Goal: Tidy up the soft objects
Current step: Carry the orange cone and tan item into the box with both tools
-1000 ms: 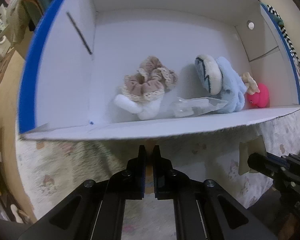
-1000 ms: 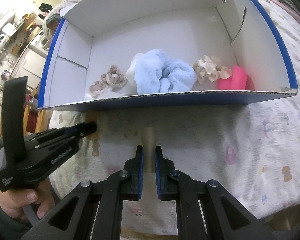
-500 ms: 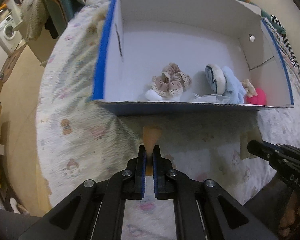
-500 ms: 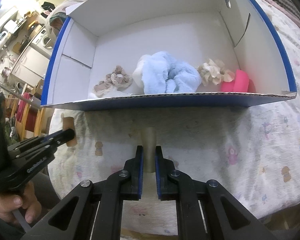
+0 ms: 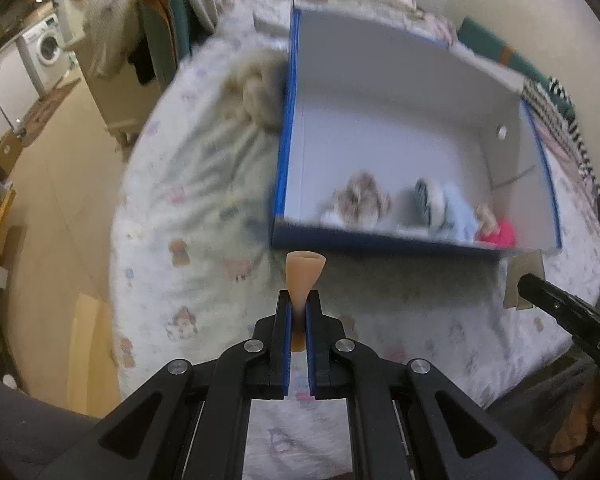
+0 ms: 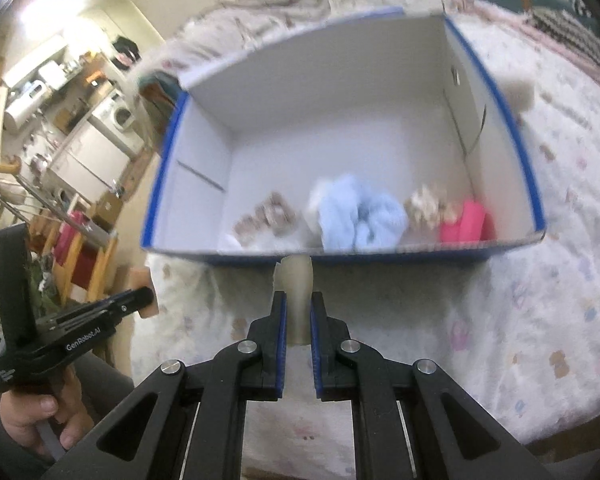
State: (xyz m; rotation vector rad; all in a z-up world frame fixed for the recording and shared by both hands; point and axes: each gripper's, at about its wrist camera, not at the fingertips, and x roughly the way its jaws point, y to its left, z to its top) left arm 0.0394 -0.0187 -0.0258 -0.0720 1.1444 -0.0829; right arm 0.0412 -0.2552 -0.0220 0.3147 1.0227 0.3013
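Observation:
A white cardboard box with blue edges (image 5: 284, 148) (image 6: 532, 184) lies on a patterned bedspread. Inside it are a beige scrunchie (image 5: 360, 200) (image 6: 266, 218), a light blue plush (image 5: 448, 210) (image 6: 360, 216), a cream scrunchie (image 6: 426, 206) and a pink soft toy (image 5: 500, 234) (image 6: 466, 222). My left gripper (image 5: 299, 306) is shut on a small orange soft piece (image 5: 304, 276), held in front of the box's near wall. My right gripper (image 6: 298, 308) is shut on a pale beige soft piece (image 6: 296, 280), also in front of the box.
The bedspread (image 5: 188, 220) (image 6: 540, 300) reaches around the box. A fluffy beige item (image 5: 260, 92) lies left of the box. The bed edge drops to the floor at left. A washing machine (image 5: 46, 50) and wooden chairs (image 6: 80, 248) stand beyond.
Both grippers have pulled back and risen away from the box, so it looks smaller. Each still grips its soft piece. The left view has swung right.

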